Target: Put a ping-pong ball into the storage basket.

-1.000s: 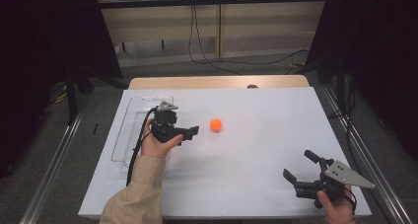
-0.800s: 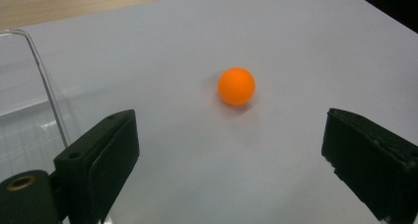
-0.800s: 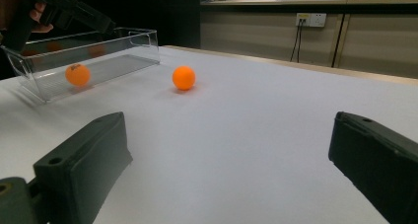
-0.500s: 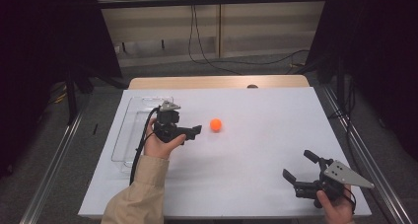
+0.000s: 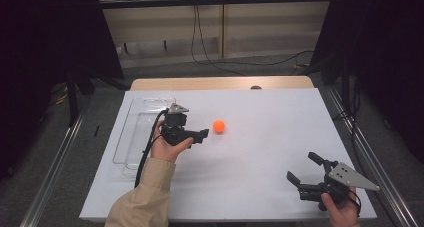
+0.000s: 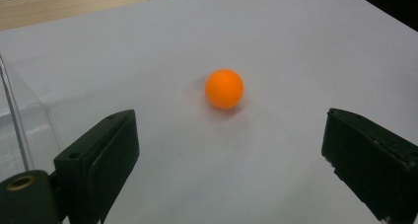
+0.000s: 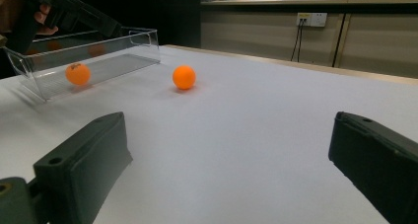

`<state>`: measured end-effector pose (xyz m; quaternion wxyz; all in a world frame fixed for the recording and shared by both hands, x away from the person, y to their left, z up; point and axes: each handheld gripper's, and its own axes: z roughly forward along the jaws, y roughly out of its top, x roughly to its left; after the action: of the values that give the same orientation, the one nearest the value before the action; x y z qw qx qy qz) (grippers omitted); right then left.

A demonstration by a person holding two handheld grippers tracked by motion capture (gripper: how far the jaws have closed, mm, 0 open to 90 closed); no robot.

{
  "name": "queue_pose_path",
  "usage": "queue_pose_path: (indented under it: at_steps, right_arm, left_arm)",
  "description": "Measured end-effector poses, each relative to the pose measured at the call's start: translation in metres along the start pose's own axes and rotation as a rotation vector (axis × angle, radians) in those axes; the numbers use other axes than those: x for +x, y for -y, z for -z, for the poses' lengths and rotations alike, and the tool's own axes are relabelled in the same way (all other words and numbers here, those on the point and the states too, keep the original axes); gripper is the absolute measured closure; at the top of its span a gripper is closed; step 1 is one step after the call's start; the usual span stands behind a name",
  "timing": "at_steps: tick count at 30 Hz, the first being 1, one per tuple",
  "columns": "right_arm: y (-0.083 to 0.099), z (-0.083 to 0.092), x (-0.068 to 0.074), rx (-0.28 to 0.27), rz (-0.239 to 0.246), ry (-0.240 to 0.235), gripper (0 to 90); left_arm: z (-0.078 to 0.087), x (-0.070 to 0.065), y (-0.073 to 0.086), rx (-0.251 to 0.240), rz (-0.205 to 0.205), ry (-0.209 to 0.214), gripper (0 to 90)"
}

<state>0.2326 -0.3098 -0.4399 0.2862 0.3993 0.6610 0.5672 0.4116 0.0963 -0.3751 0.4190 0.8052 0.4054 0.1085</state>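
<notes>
An orange ball (image 5: 218,126) rests on the white table (image 5: 260,152), left of centre. My left gripper (image 5: 200,135) is held level just left of the ball and points at it. In the left gripper view the ball (image 6: 224,89) lies a short way beyond the left gripper (image 6: 231,135), whose jaws stand wide apart with nothing between them. My right gripper (image 5: 303,168) hovers open near the front right corner. From the right gripper (image 7: 229,130) the ball (image 7: 184,77) sits far off, between the spread jaws.
A clear plastic tray (image 5: 131,137) lies along the table's left side, behind my left hand. In the tray's wall (image 7: 118,56) an orange spot (image 7: 78,74) shows, either a reflection or a second ball. A wooden strip (image 5: 220,83) borders the far edge.
My left gripper has edged slightly to the right, closer to the ball. The ball and my right gripper have stayed put.
</notes>
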Motion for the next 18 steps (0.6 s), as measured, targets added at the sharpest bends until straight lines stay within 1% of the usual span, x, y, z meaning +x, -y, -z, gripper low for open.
queue_pose_path:
  at_steps: [9, 13, 18]
  right_arm:
    - [0.0, 0.0, 0.0, 0.0, 0.002, -0.001, 1.2]
    - [0.0, -0.001, 0.0, 0.001, 0.003, -0.001, 1.2]
    - [0.0, -0.001, 0.0, 0.001, 0.003, 0.0, 1.2]
  left_arm:
    - [-0.006, -0.004, 0.001, 0.009, -0.004, -0.003, 7.3]
    - [-0.009, -0.006, 0.001, 0.012, -0.005, 0.003, 7.3]
    - [-0.013, -0.009, 0.001, 0.013, -0.013, -0.009, 7.3]
